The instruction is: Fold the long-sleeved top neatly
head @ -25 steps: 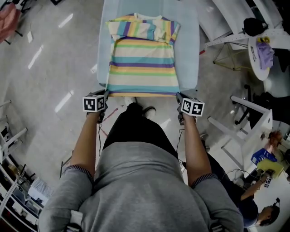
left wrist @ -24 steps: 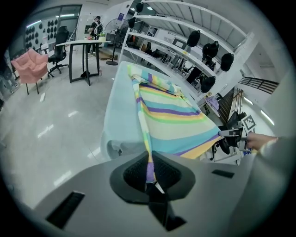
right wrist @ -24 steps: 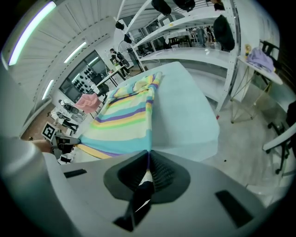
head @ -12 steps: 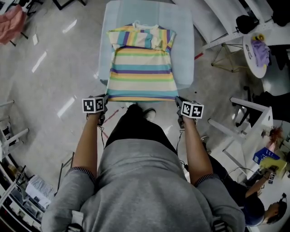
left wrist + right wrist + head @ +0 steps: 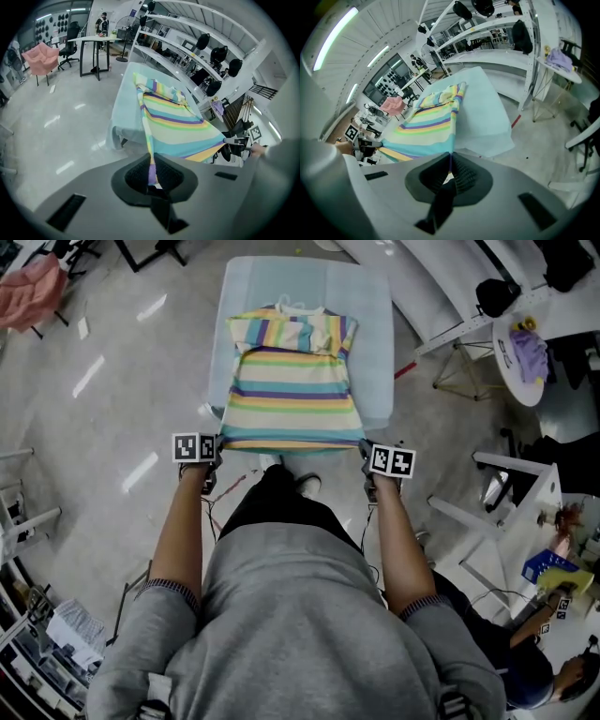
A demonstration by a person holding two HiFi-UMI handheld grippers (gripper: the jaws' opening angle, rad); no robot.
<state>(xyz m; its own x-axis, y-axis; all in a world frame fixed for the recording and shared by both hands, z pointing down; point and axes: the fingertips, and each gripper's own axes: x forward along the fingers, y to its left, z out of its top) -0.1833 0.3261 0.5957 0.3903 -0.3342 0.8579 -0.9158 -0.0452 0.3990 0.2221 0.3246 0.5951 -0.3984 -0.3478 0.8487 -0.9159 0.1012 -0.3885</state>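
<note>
Head view: found the striped long-sleeved top (image 5: 292,381) spread on the counter (image 5: 377,324), sleeves folded across the chest, hem lifted off the near edge and stretched between the left gripper (image 5: 214,451) and the right gripper (image 5: 367,454). Judged the step in hand as the hem-to-collar fold. Called for carrying both corners forward at one height and one pace, keeping the hem taut and square, then laying it in line with the shoulders. Noted narrow bare strips of counter on either side of the top and a wider one beyond the collar, likely enough to land the fold without overhang. Left gripper view: saw jaws clamped on the purple-and-yellow hem corner, with the top rising from there to the counter. Saw open floor (image 5: 56,117) to the left, a desk (image 5: 96,42) and a pink armchair (image 5: 42,58) well apart. Right gripper view: saw jaws likewise closed on the opposite hem corner, with only a thin edge of cloth between them. Saw the counter's cover hanging free at the near right corner and a small white table (image 5: 560,70) well apart beyond it.
</note>
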